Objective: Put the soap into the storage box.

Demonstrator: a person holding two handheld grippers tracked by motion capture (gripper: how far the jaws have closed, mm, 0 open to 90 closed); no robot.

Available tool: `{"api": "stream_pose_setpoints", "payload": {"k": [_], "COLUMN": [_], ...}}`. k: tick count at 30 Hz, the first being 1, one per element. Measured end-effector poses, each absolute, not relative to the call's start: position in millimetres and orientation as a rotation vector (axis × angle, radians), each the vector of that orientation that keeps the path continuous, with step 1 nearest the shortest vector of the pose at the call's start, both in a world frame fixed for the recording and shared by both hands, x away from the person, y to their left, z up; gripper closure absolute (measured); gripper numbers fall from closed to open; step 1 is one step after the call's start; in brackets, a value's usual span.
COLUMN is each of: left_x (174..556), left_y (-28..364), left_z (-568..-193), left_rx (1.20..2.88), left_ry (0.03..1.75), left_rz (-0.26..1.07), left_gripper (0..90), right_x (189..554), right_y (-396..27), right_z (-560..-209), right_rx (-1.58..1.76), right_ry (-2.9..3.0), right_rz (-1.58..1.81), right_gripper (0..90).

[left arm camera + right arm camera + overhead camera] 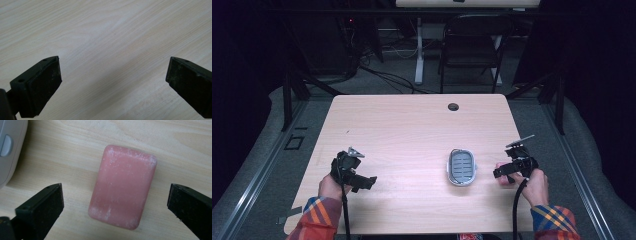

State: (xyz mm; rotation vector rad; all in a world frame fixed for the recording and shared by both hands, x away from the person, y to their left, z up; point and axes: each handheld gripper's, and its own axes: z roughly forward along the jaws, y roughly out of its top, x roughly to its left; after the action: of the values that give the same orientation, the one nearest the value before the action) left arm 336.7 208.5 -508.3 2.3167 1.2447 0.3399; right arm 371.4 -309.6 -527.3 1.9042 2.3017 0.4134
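A pink bar of soap (123, 186) lies flat on the light wooden table (412, 130). My right gripper (115, 187) hovers over it, open, one jaw on each side of the bar and neither touching it. In the high view the right gripper (502, 171) sits near the table's right edge, with a bit of the soap (500, 165) peeking out beneath it. A white soap dish (460, 167) with a grey ribbed insert rests just left of it; its corner (10, 150) is visible in the right gripper view. My left gripper (364, 181) is open above bare wood (113, 62).
A cable hole (453, 106) is set in the table's far edge. Behind the table stand a black folding chair (472, 47) and a white desk leg (418, 50). Dark frame posts flank both sides of the table.
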Motion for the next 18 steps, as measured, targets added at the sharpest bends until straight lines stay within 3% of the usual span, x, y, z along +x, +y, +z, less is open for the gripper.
{"api": "stream_pose_setpoints", "payload": {"k": [3, 12, 15, 18], "left_x": [336.6, 337.4, 337.4, 337.6], "left_y": [208.7, 206.8, 206.6, 206.2], "left_z": [-508.5, -509.0, -509.2, -509.2], "left_rx": [2.317, 2.326, 2.331, 2.338], "left_ry": [1.247, 1.241, 1.238, 1.235], "left_rz": [0.339, 0.337, 0.339, 0.338], "left_gripper": [0.1, 0.1, 0.1, 0.1], "right_x": [376.9, 381.5, 381.3, 380.7], "right_y": [-305.2, -299.6, -298.9, -298.8], "right_z": [-529.2, -531.7, -533.5, -536.1], "right_rx": [1.889, 1.892, 1.897, 1.913], "right_ry": [2.316, 2.288, 2.27, 2.251], "right_rz": [0.354, 0.287, 0.281, 0.305], "right_gripper": [10.0, 16.3, 23.9, 25.8]}}
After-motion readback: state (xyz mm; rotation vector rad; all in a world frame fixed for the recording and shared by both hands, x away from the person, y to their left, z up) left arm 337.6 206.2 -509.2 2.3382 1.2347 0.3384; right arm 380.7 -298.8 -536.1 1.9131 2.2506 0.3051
